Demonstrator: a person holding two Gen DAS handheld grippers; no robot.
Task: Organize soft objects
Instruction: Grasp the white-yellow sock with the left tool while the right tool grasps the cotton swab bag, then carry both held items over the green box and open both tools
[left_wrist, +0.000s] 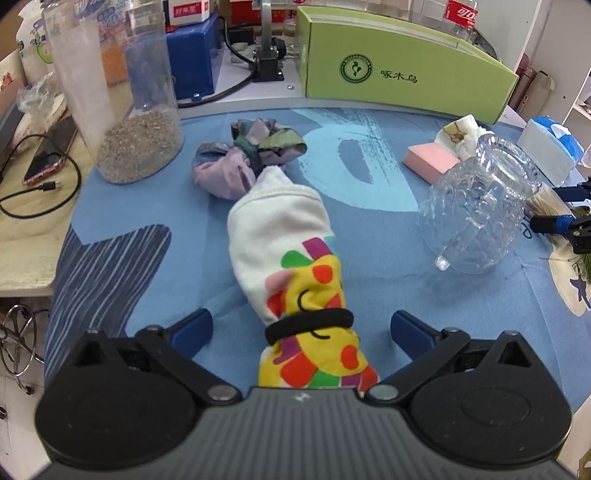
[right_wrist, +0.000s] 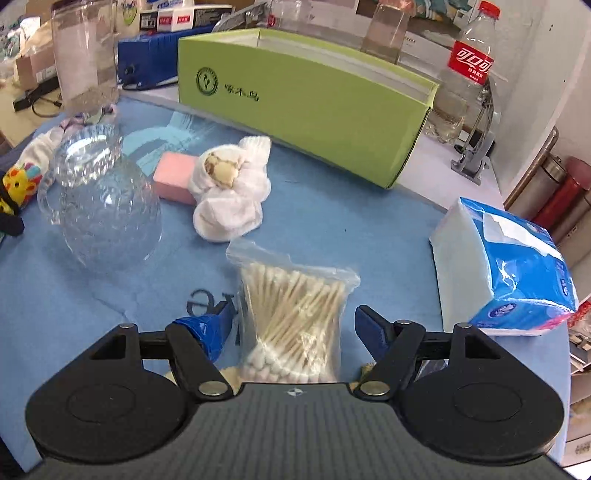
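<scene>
A white sock with a colourful cartoon print (left_wrist: 291, 266), bound by a black hair tie (left_wrist: 308, 325), lies on the blue mat between the open fingers of my left gripper (left_wrist: 301, 328). A bundle of purple and green cloth (left_wrist: 243, 155) lies beyond it. My right gripper (right_wrist: 293, 325) is open around a clear bag of cotton swabs (right_wrist: 295, 314). A rolled white sock bundle (right_wrist: 231, 192) and a pink sponge (right_wrist: 173, 177) lie further ahead. A blue tissue pack (right_wrist: 506, 266) lies to the right. The open green box (right_wrist: 314, 103) stands at the back.
A clear glass mug (right_wrist: 99, 199) lies upside down at the left in the right wrist view, and shows in the left wrist view (left_wrist: 480, 206). A tall jar with grain (left_wrist: 125, 110) stands at the mat's far left. A cola bottle (right_wrist: 465, 70) stands behind the box.
</scene>
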